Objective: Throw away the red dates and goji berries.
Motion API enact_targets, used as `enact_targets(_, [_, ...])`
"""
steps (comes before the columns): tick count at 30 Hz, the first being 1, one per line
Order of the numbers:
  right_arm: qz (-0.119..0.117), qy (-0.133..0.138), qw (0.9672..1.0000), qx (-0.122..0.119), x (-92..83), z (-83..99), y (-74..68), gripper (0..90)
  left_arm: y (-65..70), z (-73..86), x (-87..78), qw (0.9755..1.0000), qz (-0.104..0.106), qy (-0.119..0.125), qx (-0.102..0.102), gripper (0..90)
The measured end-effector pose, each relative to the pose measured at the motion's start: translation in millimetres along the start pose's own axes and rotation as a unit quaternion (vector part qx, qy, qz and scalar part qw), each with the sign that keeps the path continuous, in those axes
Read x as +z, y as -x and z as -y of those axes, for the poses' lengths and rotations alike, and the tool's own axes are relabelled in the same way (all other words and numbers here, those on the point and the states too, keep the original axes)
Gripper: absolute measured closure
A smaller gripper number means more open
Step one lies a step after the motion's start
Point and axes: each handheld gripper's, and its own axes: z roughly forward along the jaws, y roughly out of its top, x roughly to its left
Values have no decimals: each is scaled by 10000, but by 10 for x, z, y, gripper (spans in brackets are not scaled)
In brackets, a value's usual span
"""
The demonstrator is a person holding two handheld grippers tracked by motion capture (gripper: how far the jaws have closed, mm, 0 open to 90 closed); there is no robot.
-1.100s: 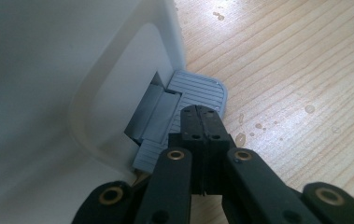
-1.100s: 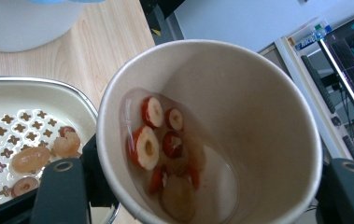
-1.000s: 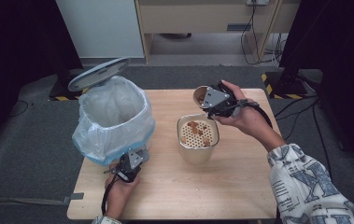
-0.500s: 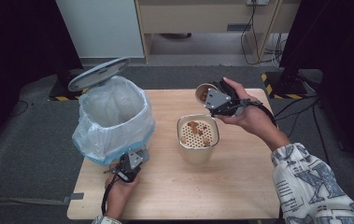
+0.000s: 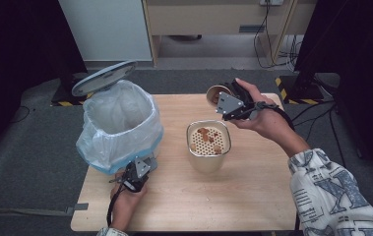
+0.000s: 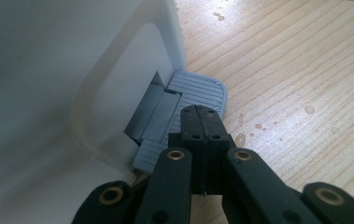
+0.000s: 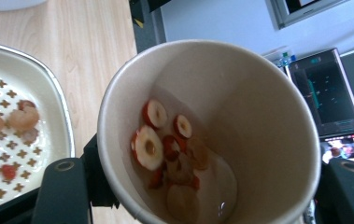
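1. High view: the right gripper (image 5: 222, 100) grips a paper cup (image 5: 215, 93), tilted on its side above the far part of the wooden table (image 5: 253, 196), just beyond the cream strainer container (image 5: 208, 146), whose perforated insert carries a few brown bits. The left gripper (image 5: 139, 173) sits low at the foot of the white bin (image 5: 120, 125), whose lid (image 5: 104, 77) stands raised and whose liner bag is open.

2. Left gripper view: the jaws are pressed together with nothing between them, their tips resting on the grey foot pedal (image 6: 198, 93) at the bin's base. Water drops (image 6: 309, 109) dot the wood nearby.

3. Right gripper view: the jaws clamp the paper cup (image 7: 258, 116) from both sides. Fruit slices (image 7: 149, 147) and a little liquid lie inside it. The strainer container (image 7: 34, 93) lies at the left edge.
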Motion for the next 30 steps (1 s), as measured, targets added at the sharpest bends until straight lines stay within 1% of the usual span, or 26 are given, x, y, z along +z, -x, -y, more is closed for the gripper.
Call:
enact_targets(3, [49, -11, 9999, -138, -24, -28, 25, 320, -2, -1, -1, 10000, -5, -2, 4, 895])
enact_targets(6, [80, -23, 9998, -190, -35, -41, 34, 320, -3, -1, 0, 10000, 0, -2, 8, 895])
enact_targets(7, [119, -35, 9995, -293, -47, -61, 40, 320, -3, 0, -1, 10000, 2, -1, 5, 895])
enact_targets(12, [136, -16, 9991, -391, -71, -104, 47, 320, -4, 0, 0, 10000, 7, 5, -2, 895])
enact_targets(19, [158, -26, 9992, -368, -79, -117, 81, 320, -5, 1, 1, 10000, 8, 8, -10, 895])
enact_targets(21, [150, -12, 9989, -442, -89, -147, 85, 320, -9, 1, -4, 10000, 22, -13, -2, 895])
enact_targets(22, [150, -12, 9989, -442, -89, -147, 85, 320, -9, 1, -4, 10000, 22, -13, -2, 895])
enact_targets(23, [167, -26, 9987, -489, -92, -157, 83, 320, -6, 1, -1, 10000, 14, 1, -17, 895])
enact_targets(25, [229, -112, 9972, -709, -98, -183, 72, 320, -5, 1, -1, 10000, 11, 2, -12, 895])
enact_targets(26, [229, -112, 9972, -709, -98, -183, 72, 320, -6, 1, -1, 10000, 13, 0, -14, 895])
enact_targets(29, [243, -190, 9952, -933, -91, -193, 59, 320, -5, 1, -1, 10000, 11, -1, -10, 895])
enact_targets(30, [233, -186, 9953, -916, -90, -194, 54, 320, -6, 1, -1, 10000, 11, 0, -11, 895])
